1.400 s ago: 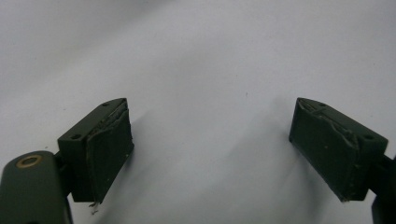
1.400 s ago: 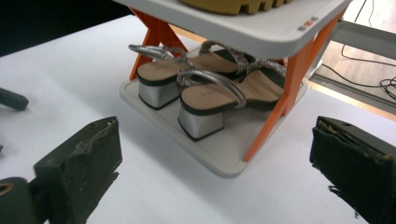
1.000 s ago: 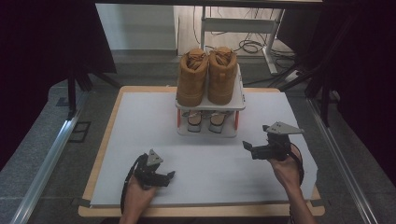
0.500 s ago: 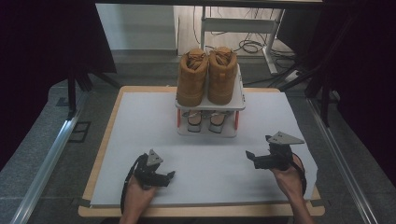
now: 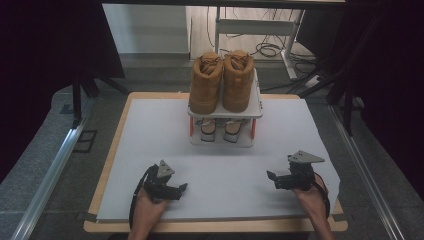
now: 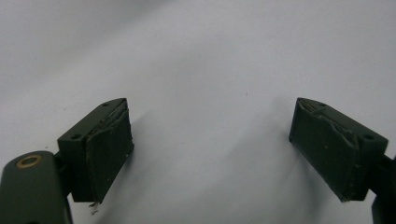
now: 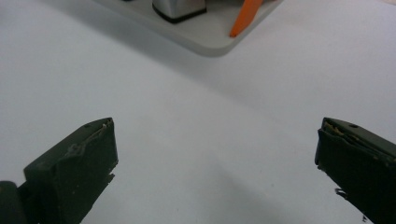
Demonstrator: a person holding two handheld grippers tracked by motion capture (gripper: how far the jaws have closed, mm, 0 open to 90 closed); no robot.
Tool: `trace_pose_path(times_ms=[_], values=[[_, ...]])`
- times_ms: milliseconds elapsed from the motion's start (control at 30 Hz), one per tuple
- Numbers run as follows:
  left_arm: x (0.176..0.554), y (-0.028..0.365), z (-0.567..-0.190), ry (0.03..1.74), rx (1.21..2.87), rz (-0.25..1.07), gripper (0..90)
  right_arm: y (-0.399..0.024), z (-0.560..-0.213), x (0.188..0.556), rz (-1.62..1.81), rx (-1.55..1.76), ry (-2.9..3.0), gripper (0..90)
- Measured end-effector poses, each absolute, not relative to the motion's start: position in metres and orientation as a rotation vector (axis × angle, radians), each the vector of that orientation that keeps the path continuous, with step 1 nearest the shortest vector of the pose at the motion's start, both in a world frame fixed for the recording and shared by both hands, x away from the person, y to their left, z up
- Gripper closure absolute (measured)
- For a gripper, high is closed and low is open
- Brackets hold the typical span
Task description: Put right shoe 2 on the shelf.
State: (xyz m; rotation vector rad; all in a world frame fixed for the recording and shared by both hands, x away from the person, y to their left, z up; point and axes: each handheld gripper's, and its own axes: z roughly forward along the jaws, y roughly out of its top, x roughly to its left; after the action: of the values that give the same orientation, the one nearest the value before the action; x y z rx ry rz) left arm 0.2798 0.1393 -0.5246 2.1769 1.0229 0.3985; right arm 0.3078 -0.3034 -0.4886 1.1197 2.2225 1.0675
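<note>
A pair of tan boots [image 5: 222,80] stands on the top shelf of a small white two-tier rack [image 5: 257,107] at the back middle of the white table sheet [image 5: 150,135]. A second pair of shoes [image 5: 222,129] sits on its lower shelf. My left gripper [image 5: 181,189] rests low at the front left, open, with bare sheet between its jaws [image 6: 210,140]. At the front right my right gripper [image 5: 272,178] is open too, held just above the sheet with nothing in it [image 7: 217,154]. The rack's base corner [image 7: 205,39] and an orange post [image 7: 245,16] lie ahead of it.
The sheet lies on a wooden tabletop [image 5: 115,150] whose edges show around it. Dark curtains hang on both sides. Cables [image 5: 267,50] and a metal frame [image 5: 260,25] are on the floor behind the table.
My right gripper has come down and back toward the front right edge of the table. The left gripper has stayed in place.
</note>
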Motion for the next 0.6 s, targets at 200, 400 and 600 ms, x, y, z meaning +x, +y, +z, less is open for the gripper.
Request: trace_pose_path(times_ms=[200, 400, 600], values=[[0.280, 0.139, -0.525, 1.022, 2.177, 0.399, 13.2, -0.305, -0.503, 0.307, 1.018, 1.136, 2.259, 0.0], [0.280, 0.139, -0.525, 1.023, 2.177, 0.399, 13.1, -0.307, -0.515, 0.307, 0.983, 1.161, 2.293, 0.0], [0.280, 0.139, -0.525, 1.022, 2.179, 0.400, 13.1, -0.307, -0.522, 0.308, 0.949, 1.182, 2.322, 0.0]])
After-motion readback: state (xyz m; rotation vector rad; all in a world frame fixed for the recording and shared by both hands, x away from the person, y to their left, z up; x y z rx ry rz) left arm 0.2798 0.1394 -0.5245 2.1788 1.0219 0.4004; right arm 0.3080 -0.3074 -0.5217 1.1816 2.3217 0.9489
